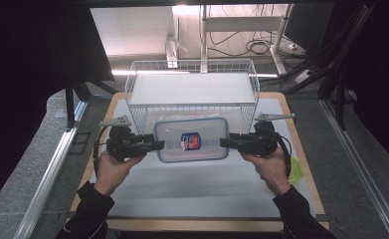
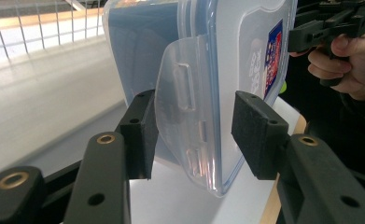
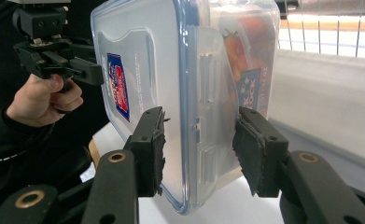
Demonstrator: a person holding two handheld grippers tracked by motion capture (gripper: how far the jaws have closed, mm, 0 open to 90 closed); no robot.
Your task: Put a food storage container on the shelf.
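Clear plastic: food box (image 1: 191, 140) with a blue-rimmed lid and a red-and-blue label, held level above the surface (image 1: 192, 194), just in front of the wire basket (image 1: 192, 89).
Contents: something orange-red shows through the wall in the right gripper view; what it is cannot be told.
Left tool (image 1: 152, 145): jaws part closed on the left end of the box. In the left gripper view one pad sits on the underside by the side latch; the other stands at the lid with a slight gap showing, so full contact is hard to confirm.
Right tool (image 1: 228, 143): jaws part closed on the right end, one pad on the lid face, one on the base, either side of the latch.
Wire basket: white, open-topped, with a pale liner across its floor; near wall directly behind the box.
Step in hand, as judged: carrying the box toward the basket with both tools.
Handling advice: keep both ends at equal height so the box stays flat; hold pad pressure even, since smooth plastic may slip; clear the basket's near rim fully before moving forward; lower both ends together.
Risk: a latch flap could catch on the wire.
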